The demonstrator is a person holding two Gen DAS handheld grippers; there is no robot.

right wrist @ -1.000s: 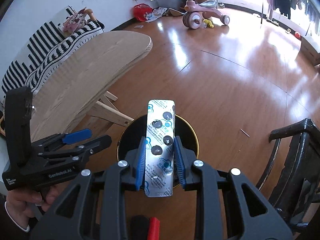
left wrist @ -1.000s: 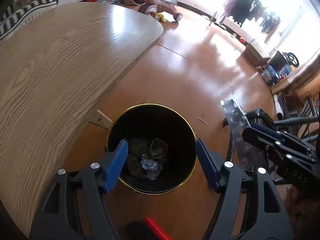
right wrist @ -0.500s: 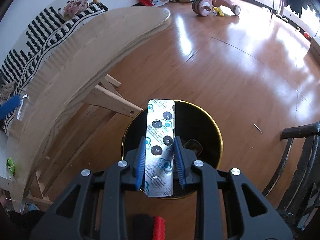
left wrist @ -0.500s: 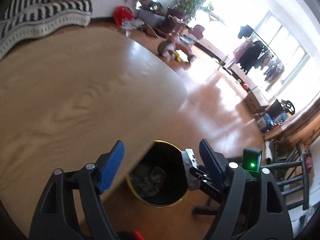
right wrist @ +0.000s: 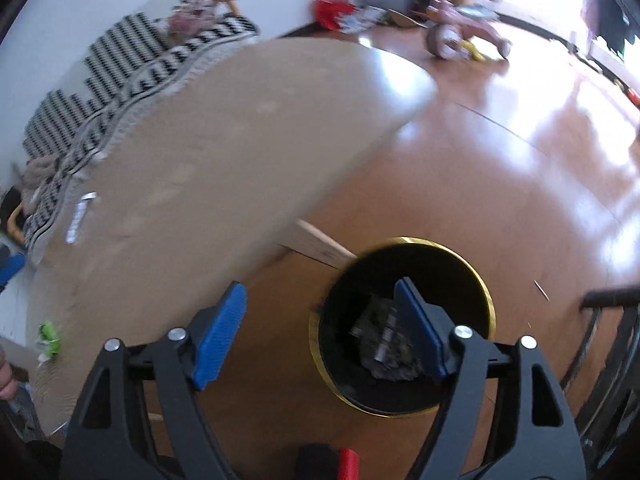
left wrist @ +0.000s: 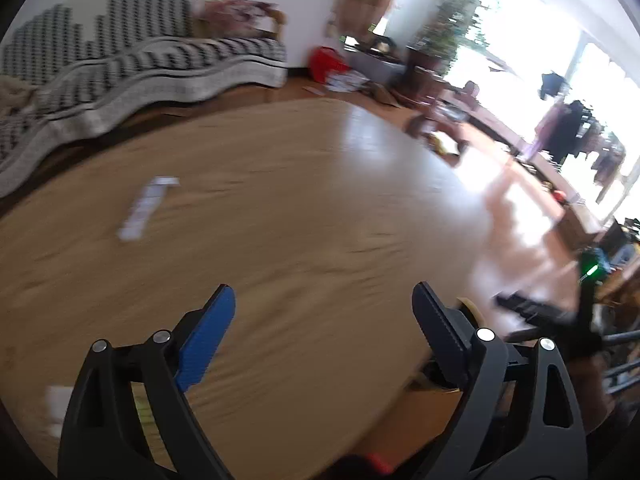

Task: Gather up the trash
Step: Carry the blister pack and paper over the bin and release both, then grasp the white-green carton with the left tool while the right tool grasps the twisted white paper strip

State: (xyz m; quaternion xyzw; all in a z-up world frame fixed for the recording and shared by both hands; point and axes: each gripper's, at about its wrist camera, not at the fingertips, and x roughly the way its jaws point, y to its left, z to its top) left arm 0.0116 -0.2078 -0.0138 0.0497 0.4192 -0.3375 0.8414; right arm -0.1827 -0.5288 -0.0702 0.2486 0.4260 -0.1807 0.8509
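Since a second ago the left gripper point(left wrist: 324, 320) has swung away from the bin and up over the table point(left wrist: 300, 220); the right gripper point(right wrist: 320, 328) has let go of the pill strip it was pinching, and nothing is lying between its fingers now.

Table: large, pale wood, rounded edge, filling most of the left view and the upper left of the right view. Striped sofa point(left wrist: 132, 64) is sitting behind it against the wall.

Bin point(right wrist: 404, 256): black, gold rim, standing on the wooden floor point(right wrist: 520, 160) just beside the table edge. Crumpled trash point(right wrist: 380, 340) is lying inside; the pill strip cannot be told apart in the blur.

Right gripper is pointing steeply down, its right finger over the bin mouth, its left finger over the table edge. Jaws are opening, spread wide.

Left gripper is angling down over the tabletop, jaws opening wide, empty. A white strip of paper point(left wrist: 148, 206) is lying on the table well ahead of it, to the left. Small green scrap point(right wrist: 49, 334) is sitting near the table's near edge.
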